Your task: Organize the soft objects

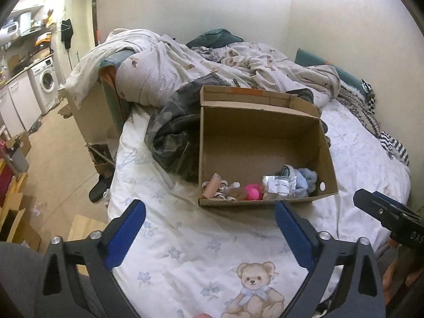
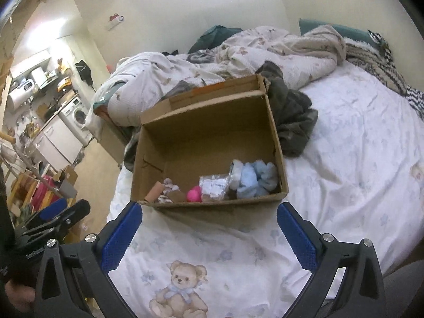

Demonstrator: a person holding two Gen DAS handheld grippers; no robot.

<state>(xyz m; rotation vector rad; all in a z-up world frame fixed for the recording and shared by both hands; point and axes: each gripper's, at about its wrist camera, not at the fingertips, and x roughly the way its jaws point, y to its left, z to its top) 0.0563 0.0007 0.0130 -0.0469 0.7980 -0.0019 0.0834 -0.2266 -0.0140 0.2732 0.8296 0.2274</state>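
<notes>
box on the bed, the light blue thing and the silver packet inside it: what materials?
Box: brown corrugated cardboard, matte, with creased flaps and raw cut edges.
Light blue item: looks like fleece or plush fabric, fuzzy and bunched in soft folds; the exact fibre is unclear.
Silver packet: probably foil or metallised plastic film, shiny and crinkled, with a white label.

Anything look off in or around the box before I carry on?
One oddity: a silvery foil packet lies in the cardboard box among the soft items, beside the light blue cloth. It looks stiff, not soft. Nothing spilled.
</notes>
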